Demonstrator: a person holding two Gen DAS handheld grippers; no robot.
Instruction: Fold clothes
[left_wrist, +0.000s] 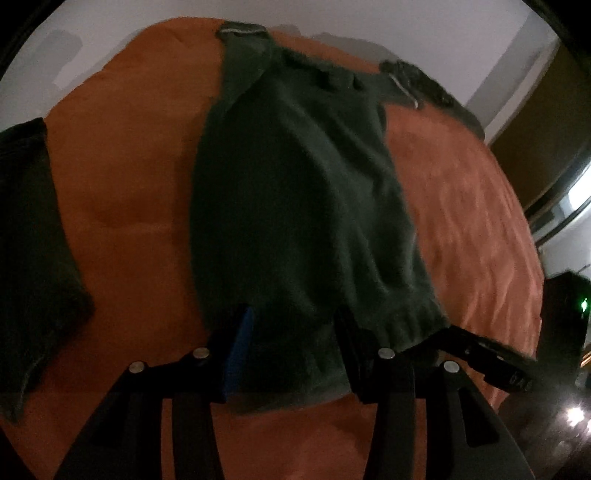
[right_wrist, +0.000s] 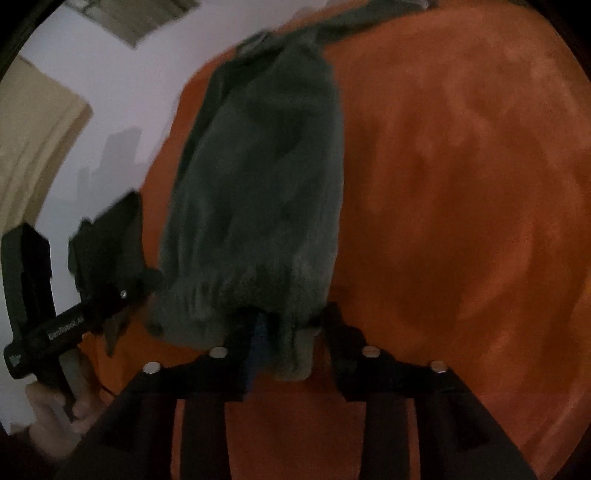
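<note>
sweater (right_wrist: 258, 192) blurred, 2nd garment (left_wrist: 33, 258) cut off left

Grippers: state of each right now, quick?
Left gripper: jaws wide apart around the green sweater hem, not clamped.
Right gripper: jaws also apart, sweater hem between them, no clamp visible.

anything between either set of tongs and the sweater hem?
Nothing visible. The dark green sweater has its ribbed hem already between the fingers of both the left tongs and the right tongs, above the orange bedspread.
</note>
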